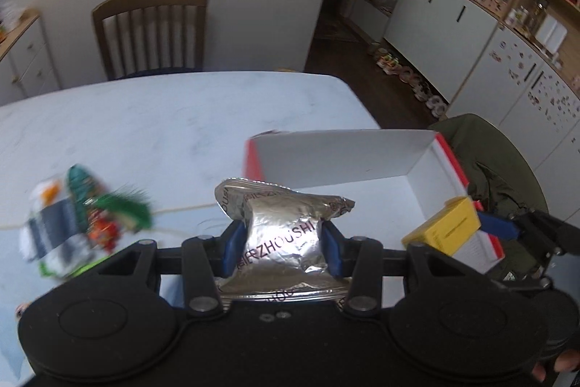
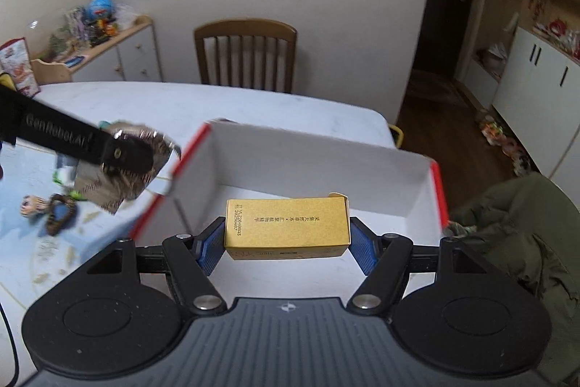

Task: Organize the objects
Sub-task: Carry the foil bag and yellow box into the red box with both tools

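Note:
My left gripper [image 1: 282,243] is shut on a crinkled silver foil packet [image 1: 286,216], held above the table near the left corner of an open white box with red outer sides [image 1: 337,155]. In the right wrist view this packet [image 2: 105,191] hangs just left of the box wall [image 2: 319,162], under the left gripper's black finger [image 2: 123,155]. My right gripper [image 2: 287,247] is shut on a small yellow carton [image 2: 286,223], held over the white inside of the box. The left wrist view shows the carton [image 1: 444,229] at the box's right side.
A blurred heap of snack packets [image 1: 83,220] lies on the pale marble table [image 1: 145,118], left of the box. Small toys [image 2: 30,205] lie further left. A wooden chair [image 2: 246,53] stands behind the table, and a green jacket [image 2: 514,231] is draped at the right.

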`<state>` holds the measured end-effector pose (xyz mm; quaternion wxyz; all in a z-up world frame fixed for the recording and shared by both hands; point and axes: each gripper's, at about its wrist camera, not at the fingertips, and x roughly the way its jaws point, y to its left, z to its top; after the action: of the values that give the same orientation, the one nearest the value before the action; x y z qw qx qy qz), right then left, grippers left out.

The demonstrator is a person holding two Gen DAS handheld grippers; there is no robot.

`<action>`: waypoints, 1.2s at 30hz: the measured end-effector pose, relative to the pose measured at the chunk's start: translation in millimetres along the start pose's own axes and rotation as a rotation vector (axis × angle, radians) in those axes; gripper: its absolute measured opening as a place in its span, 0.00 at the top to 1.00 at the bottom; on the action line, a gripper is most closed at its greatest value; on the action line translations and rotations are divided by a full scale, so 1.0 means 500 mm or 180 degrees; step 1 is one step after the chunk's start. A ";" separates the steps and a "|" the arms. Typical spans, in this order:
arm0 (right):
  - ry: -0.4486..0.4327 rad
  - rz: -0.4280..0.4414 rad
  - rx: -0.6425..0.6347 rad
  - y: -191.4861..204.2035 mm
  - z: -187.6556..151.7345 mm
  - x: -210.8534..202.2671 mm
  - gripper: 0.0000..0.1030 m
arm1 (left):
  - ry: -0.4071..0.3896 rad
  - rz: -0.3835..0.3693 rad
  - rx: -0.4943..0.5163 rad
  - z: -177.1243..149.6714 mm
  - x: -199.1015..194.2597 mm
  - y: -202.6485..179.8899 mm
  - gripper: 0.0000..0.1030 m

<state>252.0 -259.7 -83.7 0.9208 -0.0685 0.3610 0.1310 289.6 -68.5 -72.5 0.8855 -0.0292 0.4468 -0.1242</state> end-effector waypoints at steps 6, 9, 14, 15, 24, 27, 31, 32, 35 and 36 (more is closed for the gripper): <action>0.0208 0.0021 0.0020 -0.045 -0.015 0.054 0.32 | 0.0155 -0.0037 0.0044 0.033 0.090 -0.061 0.57; 0.0346 0.0107 -0.0027 -0.052 -0.021 0.084 0.32 | 0.0317 -0.0017 0.0037 0.042 0.146 -0.076 0.58; 0.0618 0.0203 -0.0122 -0.058 -0.031 0.143 0.32 | 0.0453 0.0020 0.0081 0.048 0.219 -0.093 0.58; 0.0672 0.0217 -0.0133 -0.059 -0.035 0.153 0.32 | 0.0479 0.0034 0.0113 0.046 0.232 -0.097 0.59; 0.1037 0.0260 -0.0140 -0.066 -0.047 0.211 0.32 | 0.0718 0.0129 0.0123 0.030 0.305 -0.105 0.58; 0.1124 0.0291 -0.0155 -0.062 -0.049 0.210 0.31 | 0.0729 0.0127 0.0114 0.032 0.310 -0.105 0.57; 0.1182 0.0308 -0.0173 -0.063 -0.053 0.204 0.31 | 0.0737 0.0105 0.0055 0.034 0.312 -0.102 0.56; 0.1199 0.0304 -0.0166 -0.064 -0.055 0.203 0.31 | 0.0739 0.0106 0.0049 0.034 0.313 -0.103 0.55; 0.1224 0.0306 -0.0128 -0.069 -0.057 0.203 0.30 | 0.0732 0.0117 0.0048 0.034 0.312 -0.104 0.53; 0.1225 0.0292 -0.0125 -0.072 -0.055 0.206 0.30 | 0.0730 0.0121 0.0041 0.032 0.310 -0.104 0.52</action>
<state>317.2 -280.3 -172.7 0.8264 -0.0937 0.5304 0.1643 380.8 -157.8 -175.9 0.8309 -0.0005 0.5448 -0.1128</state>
